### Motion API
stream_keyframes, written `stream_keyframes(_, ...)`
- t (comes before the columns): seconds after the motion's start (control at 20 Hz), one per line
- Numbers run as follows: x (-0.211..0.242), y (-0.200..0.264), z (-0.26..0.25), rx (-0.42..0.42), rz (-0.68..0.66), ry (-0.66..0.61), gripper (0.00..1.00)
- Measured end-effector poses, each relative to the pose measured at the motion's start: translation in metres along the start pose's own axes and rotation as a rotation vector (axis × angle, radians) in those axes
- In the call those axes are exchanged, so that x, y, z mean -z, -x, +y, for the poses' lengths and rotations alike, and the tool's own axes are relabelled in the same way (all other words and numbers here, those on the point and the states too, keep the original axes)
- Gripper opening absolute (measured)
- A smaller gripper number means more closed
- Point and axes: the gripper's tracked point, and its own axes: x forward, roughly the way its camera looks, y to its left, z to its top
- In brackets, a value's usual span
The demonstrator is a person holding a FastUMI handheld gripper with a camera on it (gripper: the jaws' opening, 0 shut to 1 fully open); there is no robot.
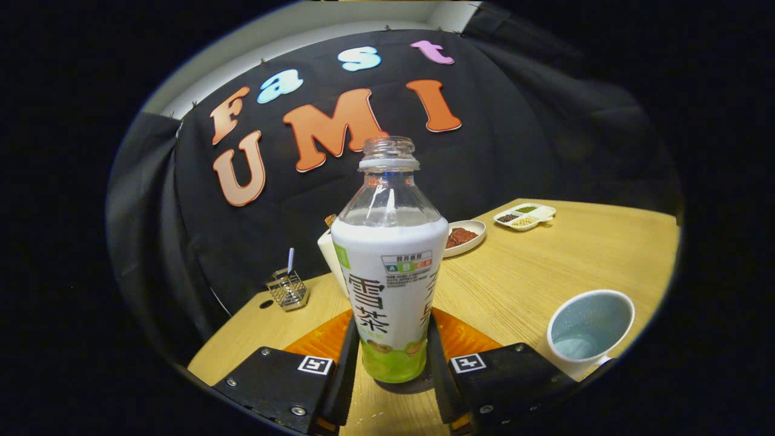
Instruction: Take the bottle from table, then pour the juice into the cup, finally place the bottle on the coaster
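My fingers [392, 363] clamp the uncapped bottle [390, 266] from both sides, upright, base over the orange coaster [460, 336] on the counter [545, 260] | cup [588, 330] at 3 o'clock, near | plate [465, 236] at 1 o'clock beyond | wire holder [287, 289] at 10 o'clock

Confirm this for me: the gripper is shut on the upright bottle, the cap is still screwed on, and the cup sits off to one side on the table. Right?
Not quite. The gripper view shows the bottle with its cap off: the threaded neck is open. The rest holds: the gripper is shut on the upright bottle, and the cup sits to one side on the table.
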Motion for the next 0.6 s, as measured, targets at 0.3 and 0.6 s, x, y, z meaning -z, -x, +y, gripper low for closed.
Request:
stream_keyframes(0.3,0.014,-0.01,0.005,0.028,0.057,0.237,0.56)
stream_keyframes(0.6,0.025,-0.015,0.006,0.034,0.093,0.268,0.65)
